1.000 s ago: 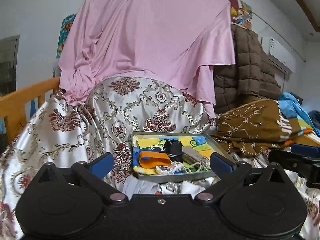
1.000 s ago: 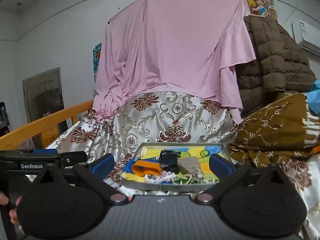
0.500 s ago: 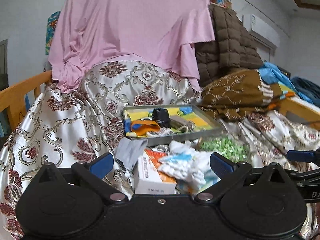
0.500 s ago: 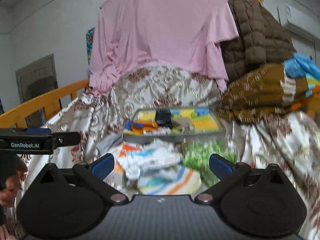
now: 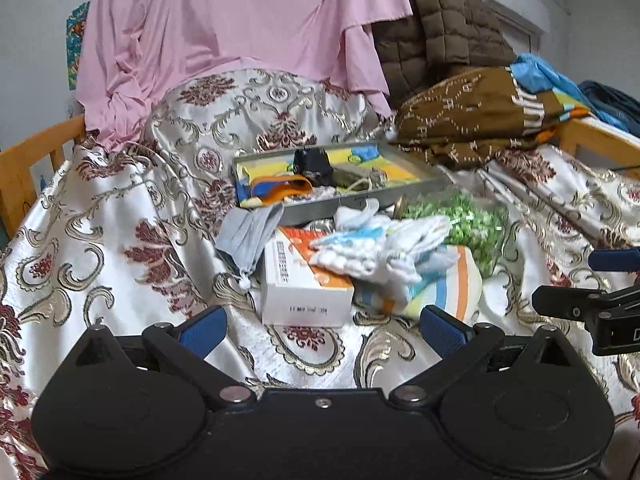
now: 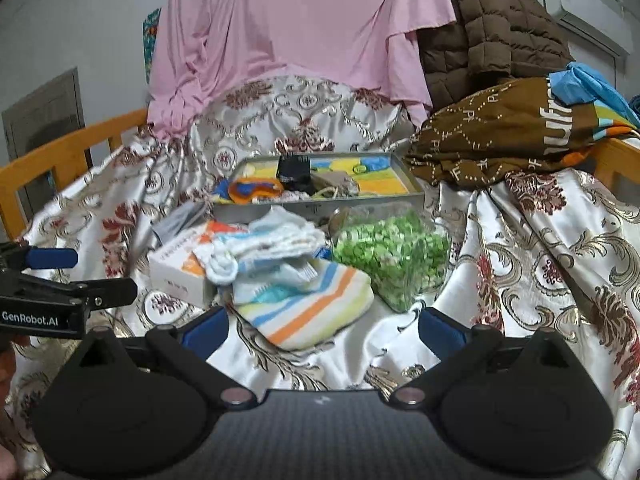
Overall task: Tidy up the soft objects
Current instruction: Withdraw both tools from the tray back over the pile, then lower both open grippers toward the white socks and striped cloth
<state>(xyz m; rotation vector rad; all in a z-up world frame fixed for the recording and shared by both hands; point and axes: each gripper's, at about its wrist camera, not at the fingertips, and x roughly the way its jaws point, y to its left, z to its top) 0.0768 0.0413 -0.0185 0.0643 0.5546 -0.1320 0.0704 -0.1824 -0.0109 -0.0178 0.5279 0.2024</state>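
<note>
Socks (image 6: 276,244) piled beside one striped pouch (image 6: 316,304), one tray (image 6: 320,204); we hold both claws (image 5: 320,330) (image 6: 322,326) wide, empty.

A metal tray (image 6: 320,204) sits on the bedspread (image 6: 520,240) at 12 o'clock, holding a small pouch (image 6: 294,172) among other items. Before the tray lies a heap: a cardboard box (image 6: 176,268) at 9 o'clock, socks (image 6: 272,244) partly on the box and on a folded towel (image 6: 316,304), a bag of pellets (image 6: 394,252) at 3 o'clock. A folded blanket (image 6: 500,132) lies at 2 o'clock.
</note>
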